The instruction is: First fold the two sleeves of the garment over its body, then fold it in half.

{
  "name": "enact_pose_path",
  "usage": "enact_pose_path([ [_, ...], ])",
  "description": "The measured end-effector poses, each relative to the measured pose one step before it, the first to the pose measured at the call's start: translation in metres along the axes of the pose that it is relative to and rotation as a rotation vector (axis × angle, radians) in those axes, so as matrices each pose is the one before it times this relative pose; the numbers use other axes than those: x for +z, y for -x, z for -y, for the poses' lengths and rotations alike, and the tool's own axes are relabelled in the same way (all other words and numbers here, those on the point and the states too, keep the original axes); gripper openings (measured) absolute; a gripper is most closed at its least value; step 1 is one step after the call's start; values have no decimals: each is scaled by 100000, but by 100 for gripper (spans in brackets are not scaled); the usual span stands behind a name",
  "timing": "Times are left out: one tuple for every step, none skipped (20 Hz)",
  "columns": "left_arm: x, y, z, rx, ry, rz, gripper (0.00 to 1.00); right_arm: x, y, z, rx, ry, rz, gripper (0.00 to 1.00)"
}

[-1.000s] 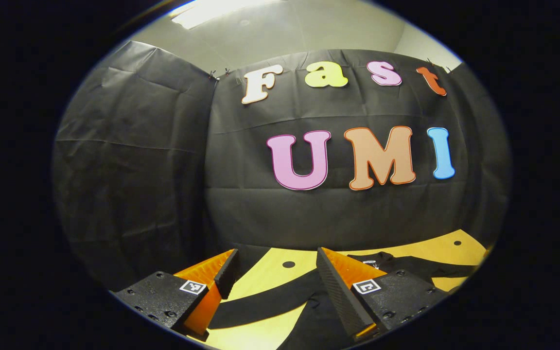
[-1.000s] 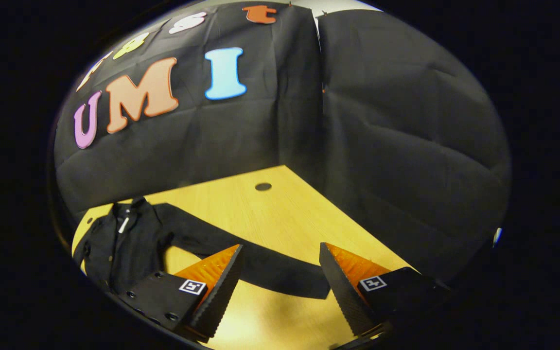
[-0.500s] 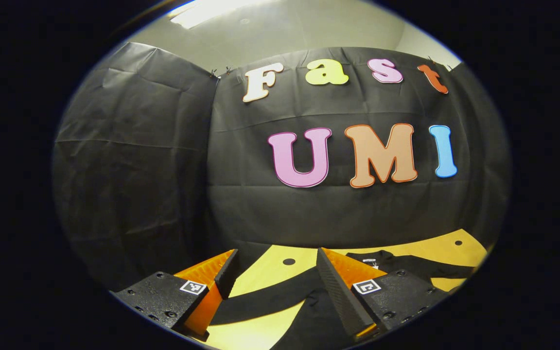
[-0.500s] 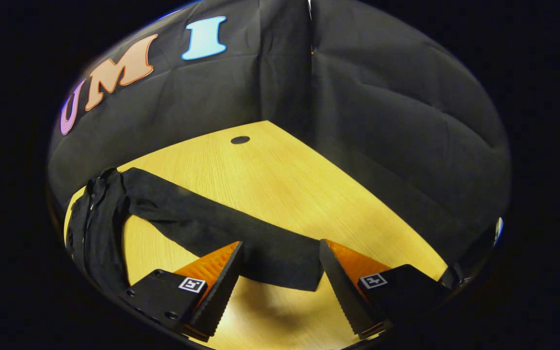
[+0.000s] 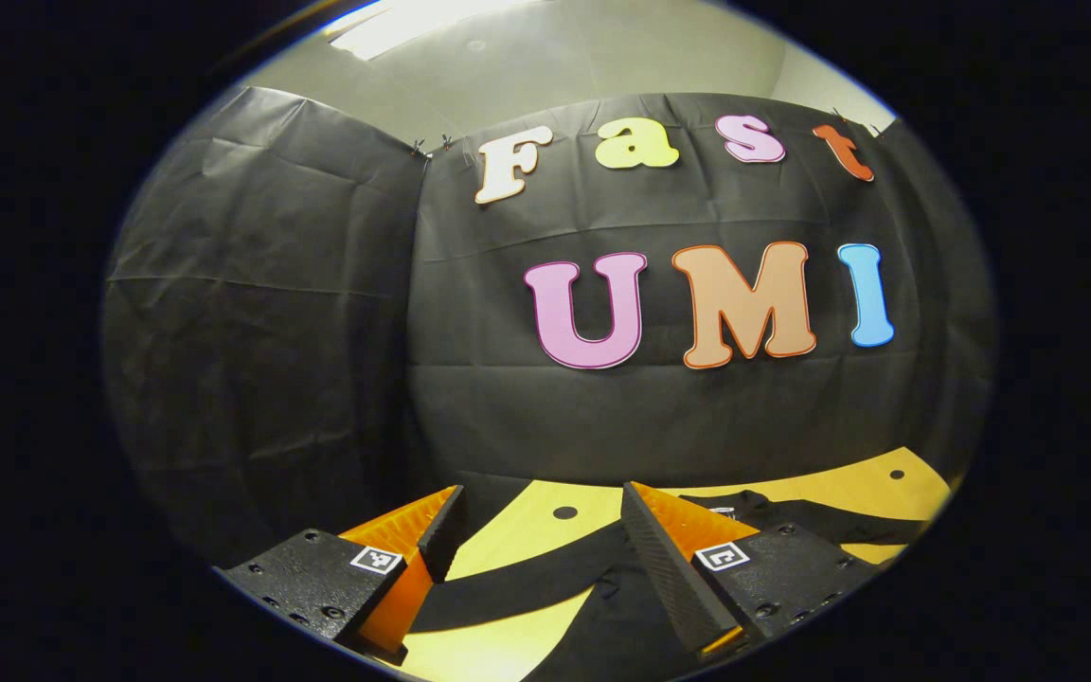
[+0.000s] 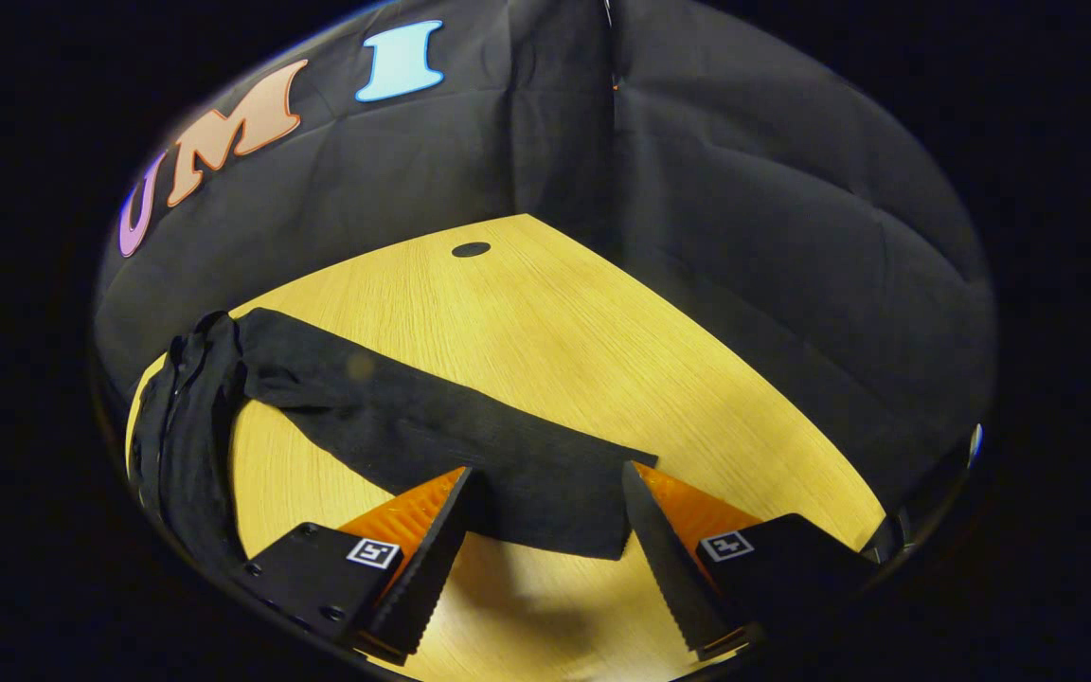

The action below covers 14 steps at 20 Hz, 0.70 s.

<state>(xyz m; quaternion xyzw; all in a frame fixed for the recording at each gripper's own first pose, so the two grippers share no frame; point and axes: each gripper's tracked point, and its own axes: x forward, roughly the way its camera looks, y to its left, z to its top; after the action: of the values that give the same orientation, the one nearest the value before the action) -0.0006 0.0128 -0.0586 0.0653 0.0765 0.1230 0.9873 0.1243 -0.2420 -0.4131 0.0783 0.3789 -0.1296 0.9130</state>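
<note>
A: Where's the shirt (image 6: 195,417)?
B: Flat on the table (image 6: 545,322); sleeve (image 6: 432,431) cuff edge between the right gripper (image 6: 545,559)'s spread fingers; bare wood far and right.
A: Left gripper (image 5: 531,559)?
B: Open too, above the other sleeve (image 5: 517,583).

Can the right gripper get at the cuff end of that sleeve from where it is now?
Probably yes. The right gripper is open, and the sleeve lies flat on the wooden table with its cuff end between the fingers. Nothing lies across it.
</note>
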Motion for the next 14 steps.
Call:
enact_pose_path([
  [-387,-29,220,-353,1018,-1234,98,-18,67,98,225,37,302,95],
  [-370,51,58,-201,898,-1129,98,21,4,-106,500,-243,277,95],
  [-186,42,-6,77,790,-570,99,54,-62,-284,1242,-121,535,89],
  [-27,76,-236,747,739,347,98,-74,-193,-475,1139,-119,553,75],
  [428,8,-240,650,653,1489,99,72,70,-177,1282,841,480,62],
  [269,66,-181,479,231,1228,99,-82,-64,-517,1248,244,-163,58],
  [191,79,-270,527,-531,655,98,79,-13,-268,594,-42,358,43],
  [-99,-49,-168,379,-969,178,98,-88,-51,-255,1155,-325,-551,38],
  [23,74,-161,156,-841,-88,98,54,52,-129,55,-970,-414,29],
  [-13,-17,-175,158,-201,65,98,-33,11,-119,894,-605,-1001,22],
  [115,94,-30,-88,559,140,98,42,153,-61,-168,-1324,-1482,17],
  [-129,43,56,-112,763,-25,98,78,-55,5,-31,-417,-1027,14],
  [-85,-4,-73,72,597,-412,98,21,46,-3,-316,402,-1369,17],
  [-201,96,-155,186,332,-492,98,159,-42,35,-734,865,-574,17],
])
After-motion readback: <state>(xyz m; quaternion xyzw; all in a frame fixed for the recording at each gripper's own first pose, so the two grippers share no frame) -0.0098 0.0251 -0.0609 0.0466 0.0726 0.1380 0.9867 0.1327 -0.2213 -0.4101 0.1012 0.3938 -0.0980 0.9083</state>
